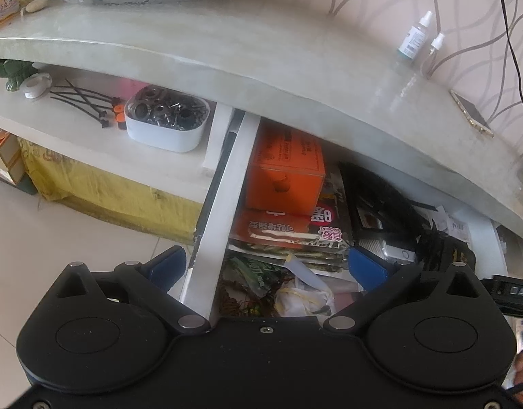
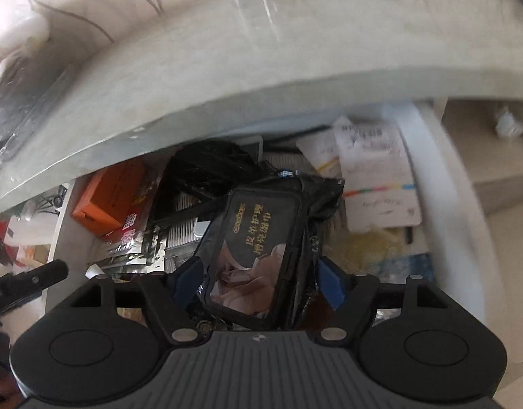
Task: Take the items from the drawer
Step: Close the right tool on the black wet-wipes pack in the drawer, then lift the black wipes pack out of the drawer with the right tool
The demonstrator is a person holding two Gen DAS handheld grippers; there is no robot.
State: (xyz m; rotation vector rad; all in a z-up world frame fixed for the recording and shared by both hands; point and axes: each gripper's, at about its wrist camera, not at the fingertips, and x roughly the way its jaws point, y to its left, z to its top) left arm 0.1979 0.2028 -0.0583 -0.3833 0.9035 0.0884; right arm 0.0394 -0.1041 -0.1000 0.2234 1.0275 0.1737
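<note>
Right wrist view: our right gripper stands spread around the black wipes pack, pads apparently not pressing; closing on its loose wrapper risks a slip, we judge; left gripper released, empty; drawer holds orange box, snack packets, papers.

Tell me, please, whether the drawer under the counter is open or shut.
Open: the drawer is pulled out from under the counter, and its contents, such as the orange box, show.
</note>
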